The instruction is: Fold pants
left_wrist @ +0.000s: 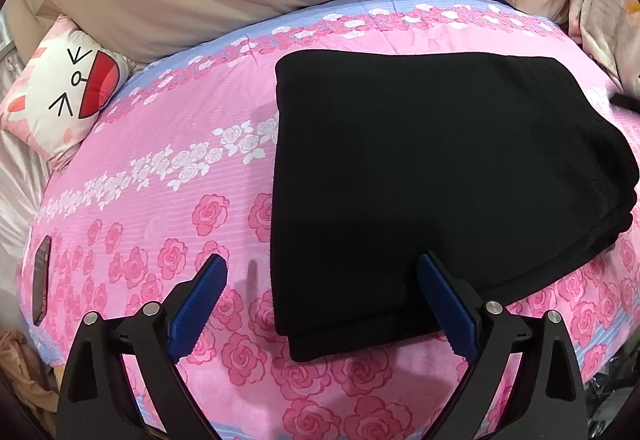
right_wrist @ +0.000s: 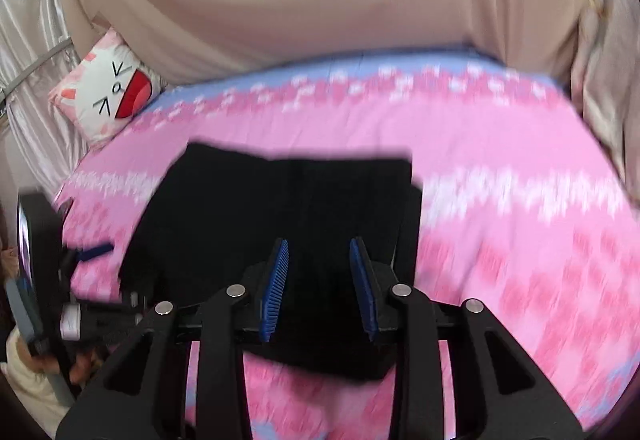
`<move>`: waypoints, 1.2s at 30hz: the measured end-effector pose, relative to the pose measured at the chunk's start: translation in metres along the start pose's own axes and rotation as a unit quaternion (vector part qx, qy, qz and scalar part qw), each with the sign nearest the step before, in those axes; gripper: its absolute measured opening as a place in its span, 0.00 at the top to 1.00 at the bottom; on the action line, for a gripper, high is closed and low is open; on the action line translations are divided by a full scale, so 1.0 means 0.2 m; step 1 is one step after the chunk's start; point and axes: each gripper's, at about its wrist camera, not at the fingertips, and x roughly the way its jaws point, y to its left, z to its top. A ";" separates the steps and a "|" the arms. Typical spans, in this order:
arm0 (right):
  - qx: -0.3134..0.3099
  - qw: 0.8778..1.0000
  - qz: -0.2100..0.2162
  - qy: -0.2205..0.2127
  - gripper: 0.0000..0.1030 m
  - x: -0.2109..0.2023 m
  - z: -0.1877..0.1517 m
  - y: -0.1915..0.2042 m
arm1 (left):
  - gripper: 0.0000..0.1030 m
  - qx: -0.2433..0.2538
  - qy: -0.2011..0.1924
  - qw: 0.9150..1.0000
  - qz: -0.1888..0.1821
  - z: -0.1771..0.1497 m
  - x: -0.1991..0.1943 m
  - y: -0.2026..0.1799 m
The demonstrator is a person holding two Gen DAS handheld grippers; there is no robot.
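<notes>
**Operator:** On the pink rose-print bedspread (left_wrist: 168, 175), report the position of the pants (left_wrist: 440, 167).

**Inspector:** The pants lie as a compact black rectangle, several layers thick at the near and right edges. They sit right of centre in the left wrist view. A cat-face cushion (left_wrist: 60, 87) rests well apart at the far left, and a dark phone-like object (left_wrist: 41, 276) lies near the left edge of the spread.

**Operator:** State of the left gripper (left_wrist: 322, 272)?

**Inspector:** Released. Its jaws are spread wide; one finger is over bare bedspread, the other over the near left corner of the garment. Nothing is gripped.

**Operator:** And the right gripper (right_wrist: 319, 252)?

**Inspector:** Its jaws stand apart with black cloth showing between and below them. The view is motion-blurred, so I cannot tell whether it is merely over the fabric or pinching a layer.

**Operator:** Step in hand?

**Inspector:** Judged from the layering, the folds appear largely complete; this looks like the final fold or release.

**Operator:** Next move?

**Inspector:** Probably confirm edge alignment, flatten the bulging right side, then withdraw both tools without dragging the top layer.
</notes>
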 end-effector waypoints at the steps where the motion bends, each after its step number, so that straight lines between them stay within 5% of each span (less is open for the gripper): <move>1: -0.003 1.000 0.004 0.006 0.69 0.06 0.06 -0.01 | 0.06 0.000 0.000 1.000 0.001 0.00 0.00 0.00; 5: -0.014 0.999 0.010 0.040 0.70 0.32 0.18 -0.07 | 0.05 -0.002 0.001 1.000 -0.001 0.00 0.00 0.00; 7: -0.024 0.995 -0.033 0.088 0.70 0.53 0.16 -0.16 | 0.05 -0.005 0.004 1.000 -0.008 0.00 0.01 0.01; 10: 0.039 0.997 0.016 0.070 0.70 0.48 0.14 -0.24 | 0.05 -0.013 0.005 0.999 -0.029 0.01 -0.01 0.05; 12: 0.047 0.998 0.009 0.043 0.64 0.33 0.13 -0.24 | 0.05 -0.025 0.002 0.998 -0.059 0.02 -0.05 0.10; 13: 0.048 0.998 0.007 0.032 0.56 0.25 0.11 -0.25 | 0.05 -0.041 0.003 0.995 -0.088 0.03 -0.07 0.15; 15: 0.060 0.998 0.005 0.012 0.22 0.10 0.05 -0.29 | 0.05 -0.070 0.013 0.987 -0.146 0.05 -0.09 0.22; 18: 0.089 0.995 0.036 0.025 0.20 -0.02 -0.05 -0.38 | 0.05 -0.121 0.055 0.960 -0.248 0.07 -0.02 0.35; 20: 0.113 0.991 0.060 0.044 0.20 -0.05 -0.14 -0.43 | 0.06 -0.138 0.074 0.949 -0.275 0.07 0.03 0.40; 28: 0.170 0.968 0.134 0.128 0.20 0.04 -0.39 -0.49 | 0.06 -0.131 0.148 0.942 -0.273 0.07 0.20 0.36; 31: 0.171 0.963 0.166 0.124 0.08 0.09 -0.38 -0.46 | 0.06 -0.109 0.151 0.946 -0.264 0.08 0.22 0.29; 36: 0.184 0.951 0.216 0.124 0.08 0.18 -0.33 -0.41 | 0.05 -0.084 0.146 0.948 -0.271 0.15 0.25 0.20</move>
